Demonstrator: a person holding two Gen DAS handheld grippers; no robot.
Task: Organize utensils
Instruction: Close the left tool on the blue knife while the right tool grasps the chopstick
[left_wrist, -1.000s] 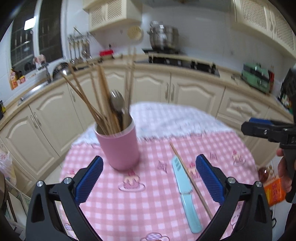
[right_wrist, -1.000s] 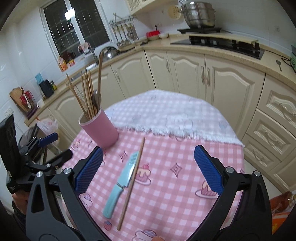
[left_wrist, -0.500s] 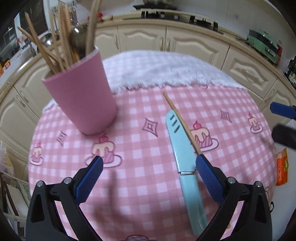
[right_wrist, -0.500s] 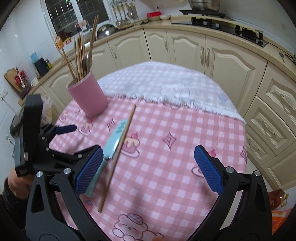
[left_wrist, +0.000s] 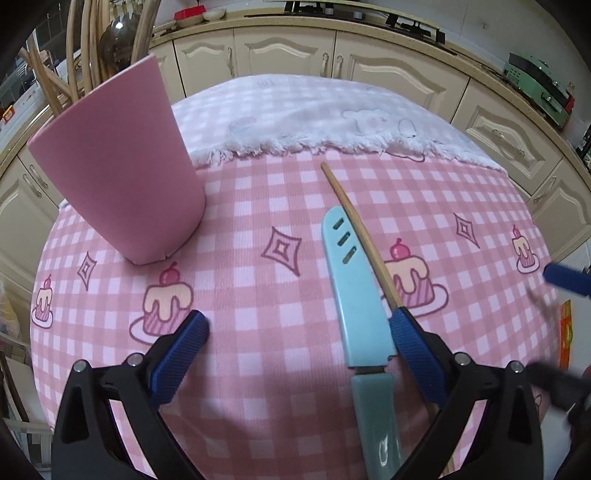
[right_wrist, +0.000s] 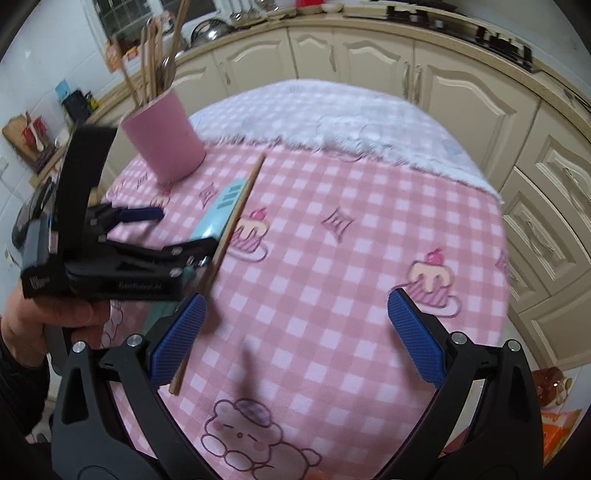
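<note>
Left gripper (left_wrist: 297, 326) spread wide, low over the cloth (left_wrist: 240, 295), straddling the knife (left_wrist: 360, 317) beside the chopstick (left_wrist: 364, 236); closer than a second ago. Right gripper (right_wrist: 295, 325) likewise agape, holding nothing. Cup (left_wrist: 118, 166) upright at far left.

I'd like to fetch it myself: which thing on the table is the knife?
Find the pink checked tablecloth and the pink cup of chopsticks standing on it. To the cup's right lie two long things side by side: the knife is the broad pale-blue one with three slots near its tip, while its neighbour is a thin wooden chopstick.
</note>
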